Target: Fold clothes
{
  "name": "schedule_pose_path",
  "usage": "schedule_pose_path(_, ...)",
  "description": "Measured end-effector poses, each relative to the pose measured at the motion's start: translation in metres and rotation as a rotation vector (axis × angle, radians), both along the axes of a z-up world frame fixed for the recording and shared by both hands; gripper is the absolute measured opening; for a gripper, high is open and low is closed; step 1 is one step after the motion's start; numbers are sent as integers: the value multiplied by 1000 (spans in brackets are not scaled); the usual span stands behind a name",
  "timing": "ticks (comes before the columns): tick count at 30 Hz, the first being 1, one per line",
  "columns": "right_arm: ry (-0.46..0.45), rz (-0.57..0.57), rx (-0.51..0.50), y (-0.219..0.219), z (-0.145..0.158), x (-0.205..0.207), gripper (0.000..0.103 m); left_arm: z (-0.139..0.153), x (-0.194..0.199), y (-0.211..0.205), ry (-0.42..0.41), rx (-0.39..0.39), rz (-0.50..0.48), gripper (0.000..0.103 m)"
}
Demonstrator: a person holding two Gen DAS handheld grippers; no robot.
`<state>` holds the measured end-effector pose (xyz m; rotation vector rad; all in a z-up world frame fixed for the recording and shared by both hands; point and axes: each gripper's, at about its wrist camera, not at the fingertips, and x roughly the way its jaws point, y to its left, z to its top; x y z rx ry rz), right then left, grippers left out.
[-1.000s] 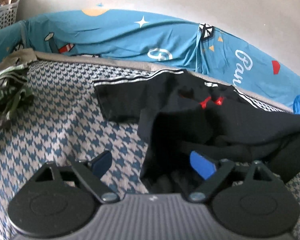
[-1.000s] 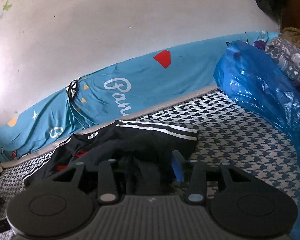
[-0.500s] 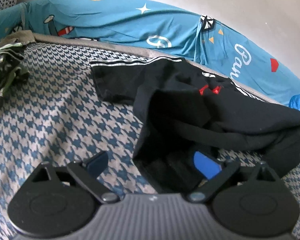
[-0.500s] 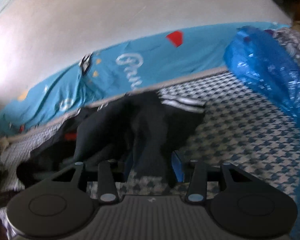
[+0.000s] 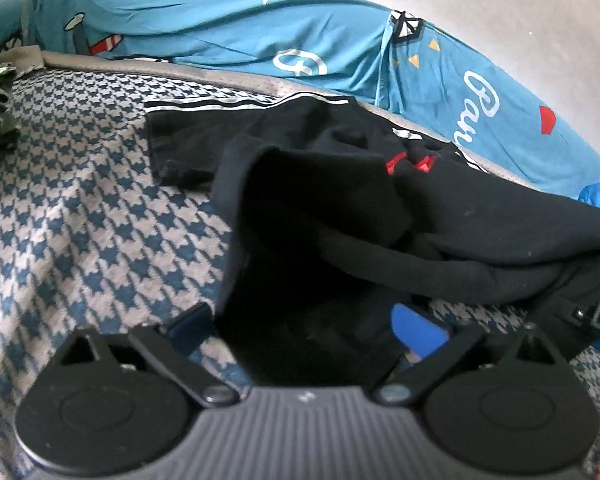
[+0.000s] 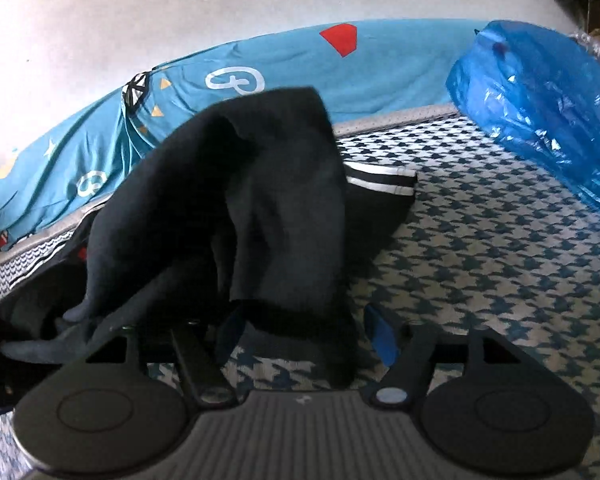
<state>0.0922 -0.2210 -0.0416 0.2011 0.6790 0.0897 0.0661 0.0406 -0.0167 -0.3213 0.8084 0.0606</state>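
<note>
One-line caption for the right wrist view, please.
Right gripper, jaws opening around a black garment draped over a houndstooth bedspread.

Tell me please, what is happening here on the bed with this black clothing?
A person is folding a black garment with white side stripes on a houndstooth-patterned bed cover, with a handheld gripper in each hand. The left gripper has black fabric between its wide-apart blue pads, and its jaws are closing. The right gripper has a raised fold of the same garment between its pads, which do not press on it; its jaws are opening. A blue plastic bag lies further along the bed.
</note>
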Motion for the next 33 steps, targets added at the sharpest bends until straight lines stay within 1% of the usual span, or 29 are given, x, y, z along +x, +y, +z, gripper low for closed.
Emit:
schedule_pose_path(1,2,4,8,1,-1,1,48,0,1,-2,-1,6,-2,87)
schedule_pose_path(2,5,8,7,2,-2,3,36,0,2,-4,-2,13,-5,83)
schedule_pose_path(3,8,12,5,4,-2,3,20,0,3,-6,-2,19,-8,74)
schedule_pose_path(4,8,18,10,4,-1,3,14,1,3,-7,-3,25,-12,64)
schedule_pose_path(5,8,24,16,5,0,2,11,2,3,-9,-7,26,-20,60)
schedule_pose_path(6,5,30,24,5,2,1,9,3,3,-10,-12,24,-28,50)
schedule_pose_path(8,-35,45,35,6,11,-5,8,5,2,-11,-19,35,-34,40)
schedule_pose_path(9,-58,55,37,6,16,-9,7,6,2,-12,-24,48,-31,30)
schedule_pose_path(10,-79,68,48,5,22,-13,7,8,2,-12,-30,60,-27,24)
schedule_pose_path(12,-122,103,89,2,35,-24,7,16,0,-9,-50,68,-7,20)
schedule_pose_path(13,-147,118,103,0,42,-30,7,20,-2,-7,-64,72,5,19)
schedule_pose_path(17,-246,148,141,-11,65,-52,7,44,-14,-2,-139,175,58,18)
schedule_pose_path(18,-269,149,152,-14,70,-57,7,51,-18,2,-156,184,73,18)
schedule_pose_path(21,-307,130,176,-25,82,-70,7,68,-26,15,-194,172,108,18)
schedule_pose_path(23,-312,105,195,-33,85,-76,7,75,-31,24,-203,165,128,18)
schedule_pose_path(25,-316,67,187,-39,88,-81,7,77,-33,33,-194,144,133,18)
schedule_pose_path(28,-285,6,108,-42,90,-82,7,72,-35,40,-163,90,126,19)
schedule_pose_path(29,-269,-12,97,-43,89,-81,7,71,-36,41,-157,82,124,19)
schedule_pose_path(32,-225,-85,76,-50,85,-81,10,70,-40,43,-151,70,118,22)
schedule_pose_path(33,-213,-107,69,-53,84,-82,16,70,-41,43,-153,67,117,24)
